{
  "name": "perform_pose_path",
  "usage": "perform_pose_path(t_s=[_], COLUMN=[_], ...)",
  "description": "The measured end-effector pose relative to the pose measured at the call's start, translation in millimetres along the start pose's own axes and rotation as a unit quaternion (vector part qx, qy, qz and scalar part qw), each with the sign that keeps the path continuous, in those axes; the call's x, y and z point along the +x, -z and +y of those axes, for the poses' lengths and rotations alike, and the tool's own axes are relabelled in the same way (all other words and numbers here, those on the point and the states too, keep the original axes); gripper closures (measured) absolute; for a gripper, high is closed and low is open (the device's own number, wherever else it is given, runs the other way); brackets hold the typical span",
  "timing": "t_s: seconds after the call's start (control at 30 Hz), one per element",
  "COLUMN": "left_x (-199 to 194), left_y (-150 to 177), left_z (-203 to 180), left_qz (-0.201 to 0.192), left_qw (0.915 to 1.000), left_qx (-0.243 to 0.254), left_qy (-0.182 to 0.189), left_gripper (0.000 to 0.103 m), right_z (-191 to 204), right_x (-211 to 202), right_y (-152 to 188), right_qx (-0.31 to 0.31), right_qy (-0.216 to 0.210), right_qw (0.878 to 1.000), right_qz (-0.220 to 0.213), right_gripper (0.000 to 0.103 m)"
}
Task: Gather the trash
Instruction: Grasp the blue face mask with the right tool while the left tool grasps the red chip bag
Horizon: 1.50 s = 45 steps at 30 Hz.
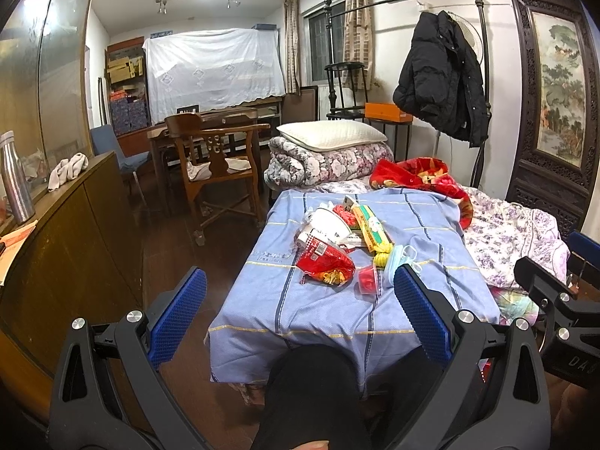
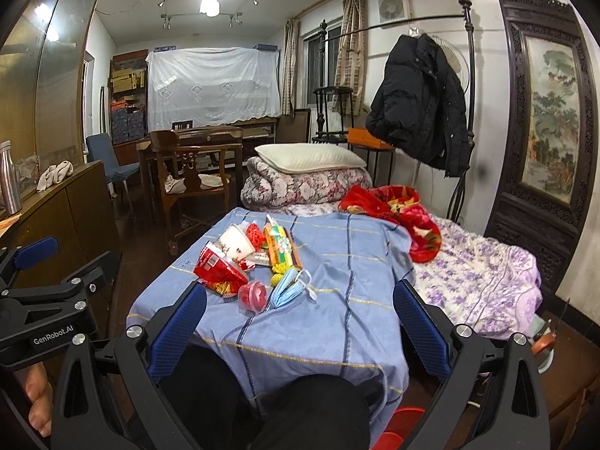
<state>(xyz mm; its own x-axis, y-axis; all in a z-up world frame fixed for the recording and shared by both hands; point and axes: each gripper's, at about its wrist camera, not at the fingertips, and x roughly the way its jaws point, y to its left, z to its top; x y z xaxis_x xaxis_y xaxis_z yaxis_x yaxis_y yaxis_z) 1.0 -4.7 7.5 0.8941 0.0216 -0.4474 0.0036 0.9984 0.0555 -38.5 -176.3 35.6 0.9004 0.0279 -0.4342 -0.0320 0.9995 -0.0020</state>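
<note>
Red foil snack bag [image 2: 219, 268] is the biggest bit of trash here, lying in a loose pile in the middle of the blue checked cloth [image 2: 337, 262]. Touching the bag toward the pillow [image 2: 309, 157] is a white paper cup [image 2: 236, 245], with a yellow-green wrapper [image 2: 281, 242] just beside that. On the near side of the bag sit a small red plastic tub [image 2: 253, 296] and a crumpled blue face mask [image 2: 290, 287].

Both grippers hang back at the near edge of the cloth, well short of the pile. The left gripper [image 1: 300, 307] has its fingers spread wide with nothing between them, same for the right gripper [image 2: 300, 315].

My worry: everything overlaps, so grabbing the bag could drag the tub or mask off the cloth's edge onto the floor. The cloth is loose too, so a low pinch might snag fabric instead. Something red [image 2: 407, 416] sits under the near edge, can't tell what.
</note>
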Motion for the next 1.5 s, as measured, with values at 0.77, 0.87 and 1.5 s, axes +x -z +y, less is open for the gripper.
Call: perform_pose_path(t_s=[0.77,0.87,1.5], left_x=[91.3,104.5,179.7], left_y=[11.2,13.5,42.3], left_z=[-3.0,0.2,36.6], left_qz=[0.028,0.035,0.104], left_qw=[0.9986,0.9981,0.9942], left_qx=[0.027,0.028,-0.021], left_qy=[-0.035,-0.041,-0.012], left_gripper=[0.007,0.007,0.007], right_z=[-3.8,-1.4,9.4], right_x=[117.7,134.5,206.3], right_y=[11.9,13.5,34.3], right_qx=[0.025,0.024,0.02], right_qy=[-0.007,-0.01,-0.049], right_qw=[0.996,0.995,0.988], right_qz=[0.088,0.098,0.146], right_gripper=[0.006,0.006,0.006])
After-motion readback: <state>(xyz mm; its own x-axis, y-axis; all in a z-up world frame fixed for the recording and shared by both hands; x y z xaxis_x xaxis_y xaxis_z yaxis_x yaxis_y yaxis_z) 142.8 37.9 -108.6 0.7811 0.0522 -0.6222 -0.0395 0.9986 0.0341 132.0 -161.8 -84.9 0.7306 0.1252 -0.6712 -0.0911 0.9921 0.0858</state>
